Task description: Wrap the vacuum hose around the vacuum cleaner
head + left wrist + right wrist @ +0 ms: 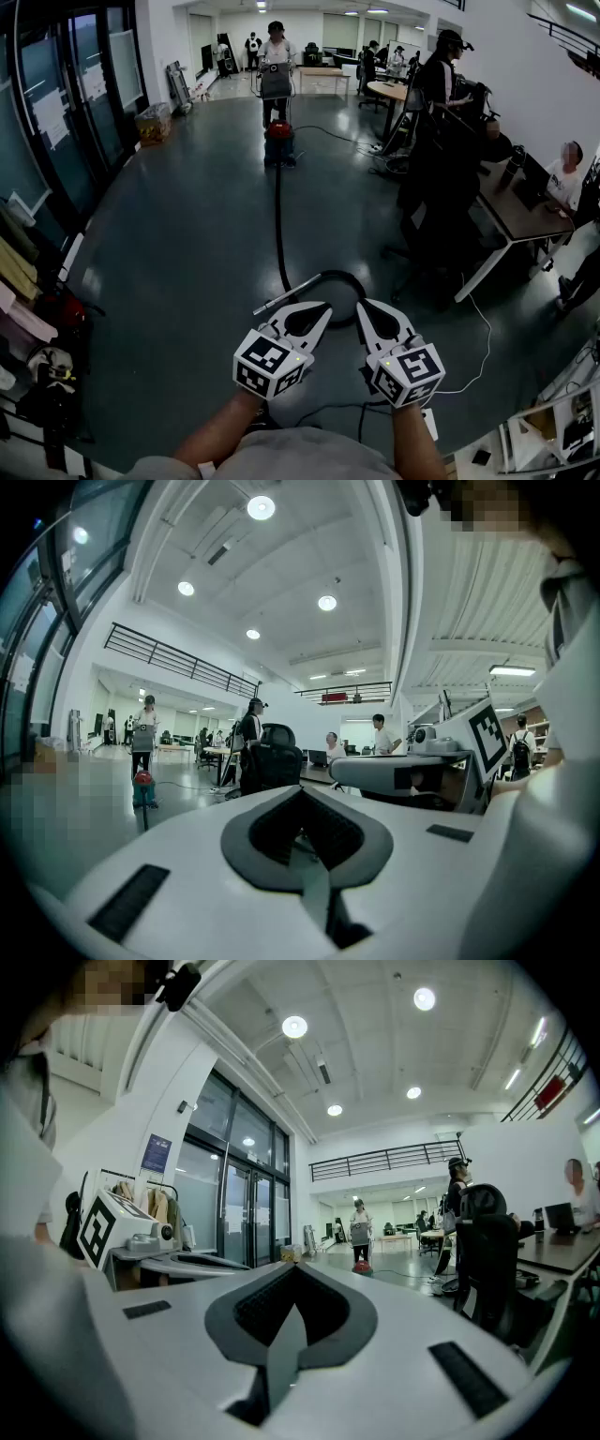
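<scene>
While the wide grey floor [187,244] stretches ahead of me, the red vacuum cleaner [279,146] stands well off toward its far end, a person [276,56] just behind it. Its black hose [277,225] runs straight along the floor toward the near edge and curls into a loop just in front of me, ending in a metal wand [279,302]. My left gripper [322,309] and right gripper [364,307] hover side by side above that loop, jaws pressed together on nothing. I judge the wrapping not begun. I should spread one pair of jaws, pinch the hose near the wand, then gather slack toward the cleaner without kinking it.
</scene>
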